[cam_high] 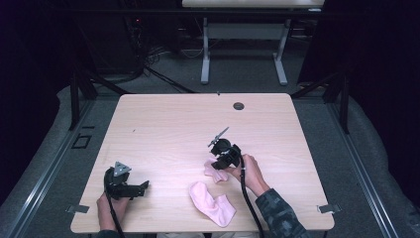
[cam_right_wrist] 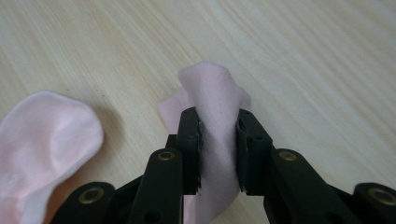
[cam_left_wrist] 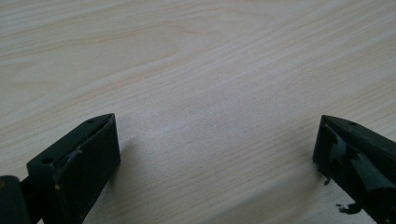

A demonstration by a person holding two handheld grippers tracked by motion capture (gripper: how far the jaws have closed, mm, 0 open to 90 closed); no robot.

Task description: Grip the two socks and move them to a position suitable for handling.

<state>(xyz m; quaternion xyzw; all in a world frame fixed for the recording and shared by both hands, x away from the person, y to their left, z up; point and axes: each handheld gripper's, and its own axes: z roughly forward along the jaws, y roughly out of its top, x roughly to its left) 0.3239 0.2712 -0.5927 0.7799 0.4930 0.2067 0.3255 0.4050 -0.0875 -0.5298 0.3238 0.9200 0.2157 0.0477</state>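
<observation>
— Gripping a bunched pink sock (cam_right_wrist: pixel 212 116), your right gripper (cam_high: pixel 221 161) sits tipped down just past table centre, your right hand (cam_high: pixel 251 172) trailing at its four o'clock. Jaws clamped on the fabric?

— Yes, the right gripper view shows both pads pinching the fold. A second pink sock (cam_high: pixel 213 203) lies flat at its six o'clock, just beside.

— And your left?

— Your left gripper (cam_high: pixel 130 187) rests low near the table's (cam_high: pixel 163 119) seven o'clock corner, pointing toward three o'clock. Its own view shows jaws spread wide over bare wood.

Recording lab: bare wooden table (cam_high: pixel 163 119) ringed by dark curtains (cam_high: pixel 376 54) and black frame struts (cam_high: pixel 74 99); cable bundle (cam_high: pixel 148 57) at 11 o'clock, second desk (cam_high: pixel 245 29) at 12 o'clock.
</observation>
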